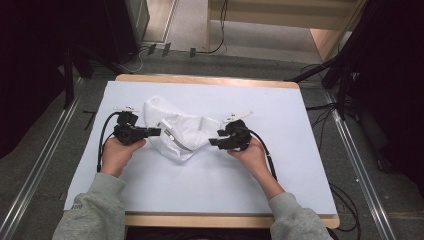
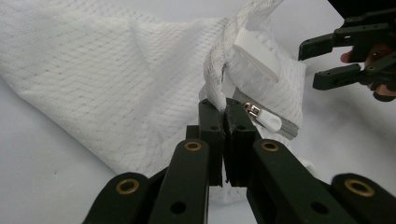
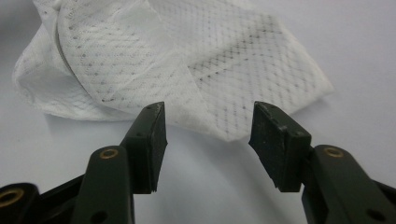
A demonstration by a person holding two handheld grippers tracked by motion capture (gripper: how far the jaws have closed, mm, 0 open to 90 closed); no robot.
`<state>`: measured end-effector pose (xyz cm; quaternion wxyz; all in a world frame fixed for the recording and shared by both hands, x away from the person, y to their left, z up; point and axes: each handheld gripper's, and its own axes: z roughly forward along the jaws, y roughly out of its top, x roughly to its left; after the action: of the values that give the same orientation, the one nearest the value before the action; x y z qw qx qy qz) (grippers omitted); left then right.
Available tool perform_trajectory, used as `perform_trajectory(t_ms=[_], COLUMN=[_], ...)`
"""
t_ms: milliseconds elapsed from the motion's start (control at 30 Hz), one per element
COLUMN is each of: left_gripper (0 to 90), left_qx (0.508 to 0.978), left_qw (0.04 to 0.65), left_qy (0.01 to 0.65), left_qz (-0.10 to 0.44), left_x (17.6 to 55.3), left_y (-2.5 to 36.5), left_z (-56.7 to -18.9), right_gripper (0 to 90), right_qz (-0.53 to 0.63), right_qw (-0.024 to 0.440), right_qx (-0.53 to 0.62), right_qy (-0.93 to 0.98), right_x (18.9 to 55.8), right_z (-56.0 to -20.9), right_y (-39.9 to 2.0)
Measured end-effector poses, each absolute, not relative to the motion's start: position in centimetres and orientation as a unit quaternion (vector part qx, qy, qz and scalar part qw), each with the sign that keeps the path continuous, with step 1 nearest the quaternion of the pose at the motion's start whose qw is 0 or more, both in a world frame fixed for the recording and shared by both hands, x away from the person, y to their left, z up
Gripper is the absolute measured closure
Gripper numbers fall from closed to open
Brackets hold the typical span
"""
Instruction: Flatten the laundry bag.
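**Mesh bag held at one edge on the white table**

White sheeting covers a wood-edged table (image 1: 280, 190), with grey floor, metal rails and dark stands around it. Near the middle of the sheet lies a white mesh bag (image 1: 175, 131), crumpled and folded over itself, its zip running along the near edge.

Both forearms, in grey sleeves, come in from the near side. The left gripper (image 1: 156, 131) points level toward the bag from the left. In the left gripper view its jaws are closed tight on a bunched fold of the bag (image 2: 116, 79), pinching the fabric right beside the zip. The white zip pull (image 2: 268, 120) lies just to the right of the jaw tips, on the grey zip tape, and a white tab (image 2: 257, 53) stands out from the cloth above it.

The right gripper (image 1: 214, 142) sits at the bag's right edge, aimed left at it. Its jaws stand wide apart with nothing between them; in the right gripper view the tips (image 3: 208, 123) hover just short of the bag's nearest corner (image 3: 219, 98), over bare sheet. The left gripper view shows that same gripper (image 2: 310, 63) at the upper right, open and clear of the cloth, with fingers behind it.
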<state>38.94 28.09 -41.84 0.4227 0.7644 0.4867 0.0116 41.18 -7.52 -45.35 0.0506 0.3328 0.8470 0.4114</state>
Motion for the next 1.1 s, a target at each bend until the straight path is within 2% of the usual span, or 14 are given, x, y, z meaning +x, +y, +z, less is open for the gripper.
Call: perform_trajectory(t_ms=[133,200,233,267,333,367,400,600,933,1100], left_gripper=[88.8,88.8,88.8,88.8,88.9,88.9,88.8,88.9,88.9,88.8], left_qx=[0.765,0.764,0.767,0.767,0.769,0.77,0.77,0.773,0.781,0.769], left_qw=[0.42,0.42,0.417,0.416,0.414,0.413,0.413,0.424,0.457,0.471], left_qy=[0.489,0.489,0.488,0.488,0.487,0.487,0.486,0.473,0.424,0.433], left_qz=[0.012,0.011,0.011,0.01,0.01,0.01,0.01,0.003,-0.027,-0.016], left_x=[38.9,38.9,38.9,38.9,38.9,38.8,38.8,37.6,33.6,33.3], left_y=[28.2,28.2,28.1,28.1,28.0,27.9,27.9,27.5,27.1,27.6], left_z=[-41.9,-42.0,-42.1,-42.1,-42.2,-42.2,-42.1,-41.3,-39.3,-38.9], right_gripper=[45.3,49.4,54.0,63.7,74.1,84.2,90.0,90.0,90.0,90.0], right_qz=[0.403,0.398,0.396,0.391,0.387,0.385,0.383,0.397,0.436,0.449], right_qw=[0.054,0.059,0.062,0.062,0.069,0.07,0.061,0.021,0.021,0.033], right_qx=[0.322,0.319,0.318,0.314,0.316,0.32,0.328,0.346,0.326,0.313], right_qy=[0.855,0.858,0.859,0.863,0.863,0.863,0.862,0.85,0.839,0.836], right_x=[41.4,41.5,41.5,41.7,41.6,41.7,41.7,41.1,36.3,35.6], right_z=[-46.1,-46.4,-46.6,-46.9,-47.2,-47.1,-47.0,-45.3,-40.2,-38.3], right_y=[-6.2,-5.7,-5.5,-5.3,-5.1,-5.1,-5.2,-7.0,-11.4,-11.6])
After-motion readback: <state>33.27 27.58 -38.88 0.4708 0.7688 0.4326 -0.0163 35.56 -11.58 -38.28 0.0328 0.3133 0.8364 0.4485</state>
